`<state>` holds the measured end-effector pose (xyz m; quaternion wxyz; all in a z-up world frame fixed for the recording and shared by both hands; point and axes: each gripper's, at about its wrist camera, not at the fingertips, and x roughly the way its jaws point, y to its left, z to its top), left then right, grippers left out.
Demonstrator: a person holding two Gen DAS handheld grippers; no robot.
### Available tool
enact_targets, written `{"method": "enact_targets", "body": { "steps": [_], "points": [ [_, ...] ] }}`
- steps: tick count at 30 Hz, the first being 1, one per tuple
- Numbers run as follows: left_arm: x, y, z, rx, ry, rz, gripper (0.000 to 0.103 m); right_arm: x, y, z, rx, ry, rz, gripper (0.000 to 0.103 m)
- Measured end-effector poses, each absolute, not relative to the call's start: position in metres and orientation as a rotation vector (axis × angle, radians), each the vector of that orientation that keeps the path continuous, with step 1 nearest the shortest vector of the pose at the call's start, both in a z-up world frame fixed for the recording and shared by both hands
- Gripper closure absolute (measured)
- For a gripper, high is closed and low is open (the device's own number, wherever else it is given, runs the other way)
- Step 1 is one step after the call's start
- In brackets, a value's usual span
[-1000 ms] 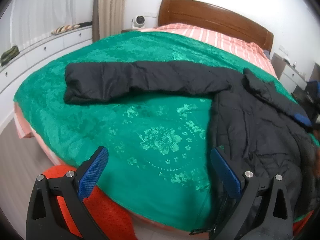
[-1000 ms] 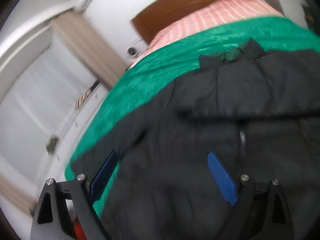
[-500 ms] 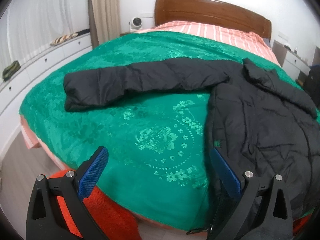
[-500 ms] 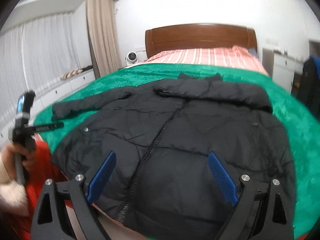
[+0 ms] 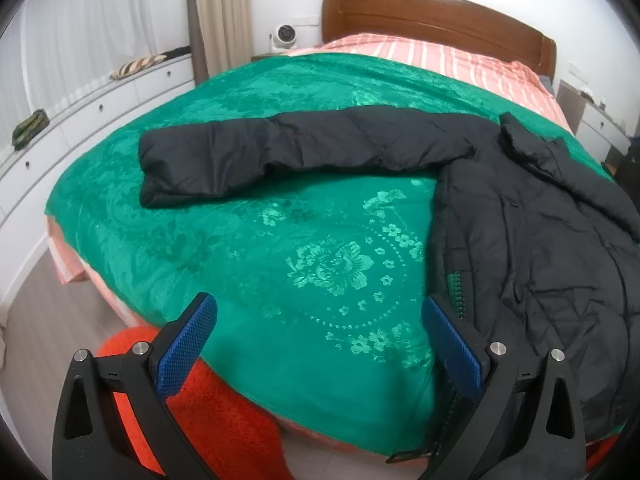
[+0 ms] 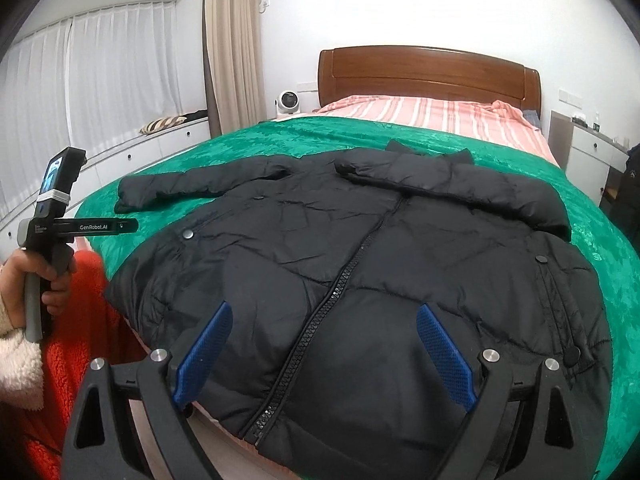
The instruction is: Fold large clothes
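Observation:
A black puffer jacket (image 6: 360, 264) lies face up and zipped on the green bedspread (image 6: 280, 140), hem at the bed's near edge. One sleeve (image 5: 280, 152) stretches out to the left; the other sleeve (image 6: 460, 188) is folded across the chest. My right gripper (image 6: 324, 344) hovers open over the hem, straddling the zipper, with nothing between its pads. My left gripper (image 5: 320, 340) is open above bare bedspread (image 5: 260, 248), left of the jacket's body (image 5: 540, 260). In the right wrist view a hand holds the left gripper's handle (image 6: 44, 240) at the far left.
A wooden headboard (image 6: 428, 76) and striped pink sheet (image 6: 432, 112) lie beyond the jacket. White drawers (image 5: 80, 120) run along the left wall under curtains. A small fan (image 6: 286, 102) stands by the bed's head. A white nightstand (image 6: 588, 152) stands at the right. Red fleece clothing (image 5: 208, 420) shows below the bed's edge.
The right gripper swung from a tilted, blurred close view of the jacket to a level view centred on its hem. The left gripper stayed in place, turning slightly.

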<state>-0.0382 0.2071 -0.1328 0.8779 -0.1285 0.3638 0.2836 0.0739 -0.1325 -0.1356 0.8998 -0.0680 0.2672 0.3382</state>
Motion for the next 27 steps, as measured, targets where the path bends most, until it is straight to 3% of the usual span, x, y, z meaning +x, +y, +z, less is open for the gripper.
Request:
{"method": "enact_targets", "body": {
  "steps": [27],
  "points": [
    [-0.0375,0.2109,-0.1384,-0.28,0.784,0.596,0.001,0.0715,-0.1357,-0.1323,-0.135,0.543,0.704,0.01]
  ]
}}
